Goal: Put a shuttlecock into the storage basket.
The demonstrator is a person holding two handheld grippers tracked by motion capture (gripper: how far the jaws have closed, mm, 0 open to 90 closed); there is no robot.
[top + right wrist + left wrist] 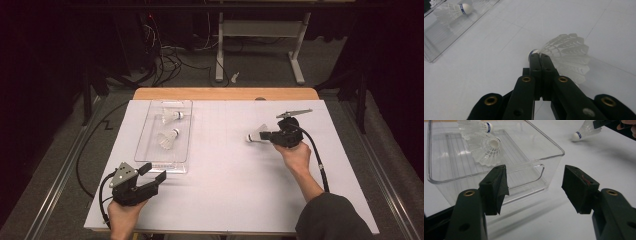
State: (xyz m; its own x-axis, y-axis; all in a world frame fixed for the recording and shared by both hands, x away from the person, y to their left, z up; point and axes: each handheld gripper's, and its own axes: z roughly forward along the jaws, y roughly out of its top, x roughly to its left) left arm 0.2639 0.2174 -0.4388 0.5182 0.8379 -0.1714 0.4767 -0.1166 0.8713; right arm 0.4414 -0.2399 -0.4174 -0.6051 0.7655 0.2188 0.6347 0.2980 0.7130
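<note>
A clear plastic tray (145, 130) lies on the white table cover at the left, with two white shuttlecocks inside, one at the far end (170, 116) and one nearer (168, 138). Off to the right, my right gripper (265, 135) is shut on the feather skirt of a third shuttlecock (255, 135), whose cork points left just above the cover. The right gripper view shows the closed tips (539, 56) with that skirt (569, 50) fanning out to their right. My left gripper (152, 172) is open just short of the tray's near wall (529, 162), with nothing between its jaws.
The table's wooden far edge (225, 93) shows past the white cover. On the floor beyond it are a white desk frame (260, 30) and tangled cables (165, 60). A black cable (317, 155) trails from the right gripper along the forearm.
</note>
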